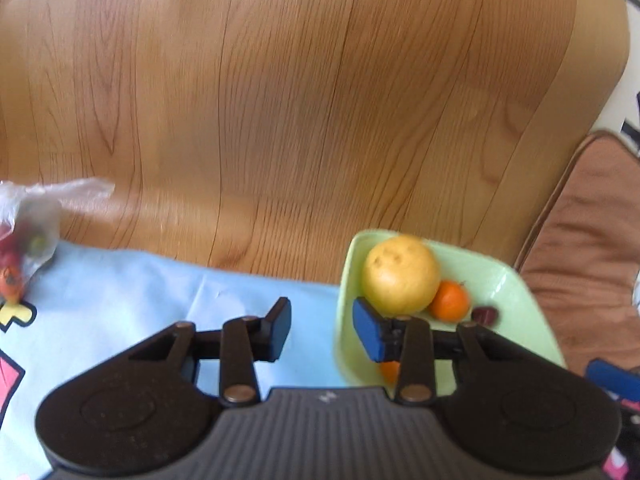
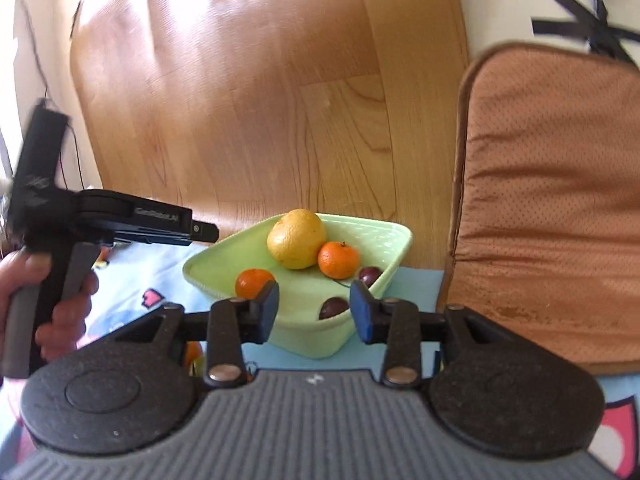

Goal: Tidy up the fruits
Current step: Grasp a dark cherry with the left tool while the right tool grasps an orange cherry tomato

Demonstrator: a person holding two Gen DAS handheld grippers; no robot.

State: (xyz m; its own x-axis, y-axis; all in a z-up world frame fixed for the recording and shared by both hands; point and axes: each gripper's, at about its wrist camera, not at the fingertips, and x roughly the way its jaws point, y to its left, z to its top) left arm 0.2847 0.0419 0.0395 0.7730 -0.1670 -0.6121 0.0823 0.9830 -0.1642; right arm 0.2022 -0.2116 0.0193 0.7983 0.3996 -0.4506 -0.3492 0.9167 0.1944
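Your right gripper hangs just in front of the pale green bowl, its fingers spread with nothing pinched between them. The bowl sits on the blue cloth over the bench and holds a yellow citrus, two oranges, the second nearer you, and two dark plums. Your left gripper has its fingers apart and empty at the bowl's near left rim, and a clear bag of fruit lies far left on the cloth.
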